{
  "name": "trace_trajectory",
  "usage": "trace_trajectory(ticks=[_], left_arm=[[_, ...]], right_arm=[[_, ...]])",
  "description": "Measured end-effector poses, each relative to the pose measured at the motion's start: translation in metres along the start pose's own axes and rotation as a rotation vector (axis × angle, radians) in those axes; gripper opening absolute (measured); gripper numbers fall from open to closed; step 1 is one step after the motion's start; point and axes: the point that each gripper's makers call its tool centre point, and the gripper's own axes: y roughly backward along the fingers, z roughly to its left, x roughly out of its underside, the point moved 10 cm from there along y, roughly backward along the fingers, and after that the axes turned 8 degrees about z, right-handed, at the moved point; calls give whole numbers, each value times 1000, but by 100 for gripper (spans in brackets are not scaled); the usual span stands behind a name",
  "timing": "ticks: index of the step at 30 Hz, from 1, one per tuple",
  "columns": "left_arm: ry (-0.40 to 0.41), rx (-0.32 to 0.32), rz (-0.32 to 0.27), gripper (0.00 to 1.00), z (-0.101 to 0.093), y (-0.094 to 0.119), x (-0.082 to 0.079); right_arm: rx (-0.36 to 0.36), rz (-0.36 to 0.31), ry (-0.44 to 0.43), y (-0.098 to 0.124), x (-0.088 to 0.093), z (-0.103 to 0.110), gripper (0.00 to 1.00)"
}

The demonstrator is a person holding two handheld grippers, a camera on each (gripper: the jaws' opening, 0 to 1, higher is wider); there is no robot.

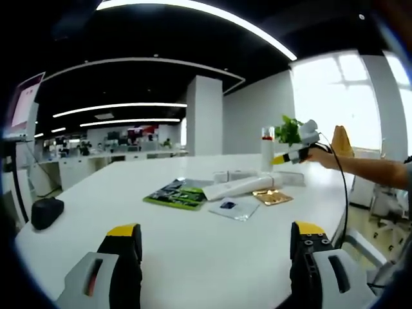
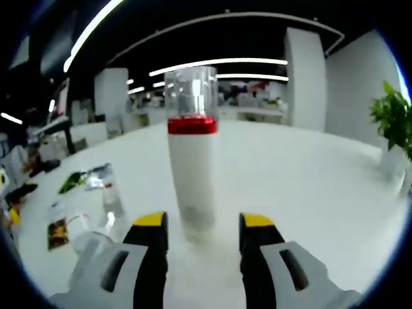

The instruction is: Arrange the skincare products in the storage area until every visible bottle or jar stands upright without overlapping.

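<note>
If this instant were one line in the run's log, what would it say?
left gripper: open, low over white table | right gripper: open, jaws either side of upright white bottle, not closed | white tube: lying flat

no readable text, labels or numbers anywhere

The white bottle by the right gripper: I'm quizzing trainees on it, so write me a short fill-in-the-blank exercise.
1. The white bottle stands ____ on the table.
2. The band under its clear cap is ____.
3. The right gripper has its jaws ____, one on each side of the bottle's base.
4. The white tube on the table is ____ down.

Missing words: upright; red; open; lying
</note>
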Motion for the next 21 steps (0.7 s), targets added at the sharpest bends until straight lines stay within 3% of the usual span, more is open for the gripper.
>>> trace_trajectory(ticks=[4,21], left_arm=[[-5,2,4,98,-1,0,0],[4,13,-7,98,0,1,0]], right_arm=[[-2,9,-5,-5,2,1,35],[27,29,-32,-23,5,8,29]])
